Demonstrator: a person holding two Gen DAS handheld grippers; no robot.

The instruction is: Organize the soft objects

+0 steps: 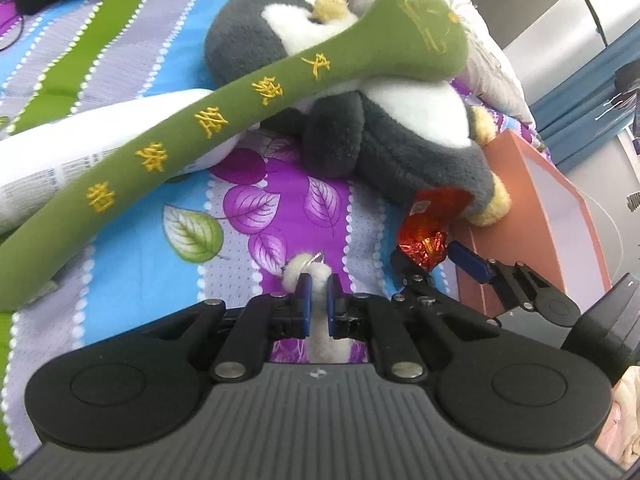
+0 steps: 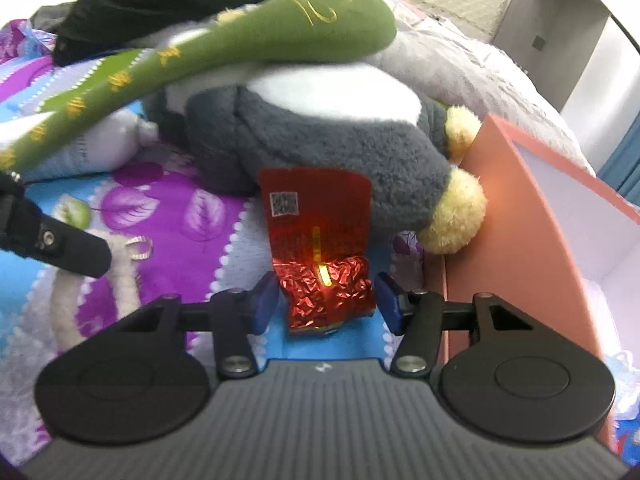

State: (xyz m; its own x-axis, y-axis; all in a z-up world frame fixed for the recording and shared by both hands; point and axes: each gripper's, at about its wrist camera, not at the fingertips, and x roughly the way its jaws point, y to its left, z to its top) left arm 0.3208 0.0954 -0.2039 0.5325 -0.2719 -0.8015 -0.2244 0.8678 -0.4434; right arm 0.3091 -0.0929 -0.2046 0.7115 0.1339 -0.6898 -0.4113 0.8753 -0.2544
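The left gripper (image 1: pixel 317 296) has its two blue pads pressed tight on a thin, fuzzy cream plush strip with a small metal ring (image 1: pixel 316 280). The strip runs up between the pads and pokes out just past them. In the right wrist view, the same fuzzy strip (image 2: pixel 120 276) lies curved on the bedsheet with purple and green leaves (image 2: pixel 192 216), and its ring (image 2: pixel 138 249) rests flat there.

The right gripper (image 2: pixel 326 300) has its jaws apart. A shiny red crinkly foil packet (image 2: pixel 320 248) sits right between the two blue pads (image 2: pixel 266 300). There is a little gap on each side, so the pads do not squeeze it. The top end of the packet reaches the soft grey and white penguin toy with yellow feet (image 2: pixel 320 132).

A long green stuffed stick with yellow stitched letters (image 1: pixel 224 108) leans across the top of the penguin. A white squishy pack (image 1: pixel 72 148) lies under the stick, to the left. An open salmon-pink box with a white inside (image 2: pixel 552 200) stands just beside the penguin's feet, on the right.
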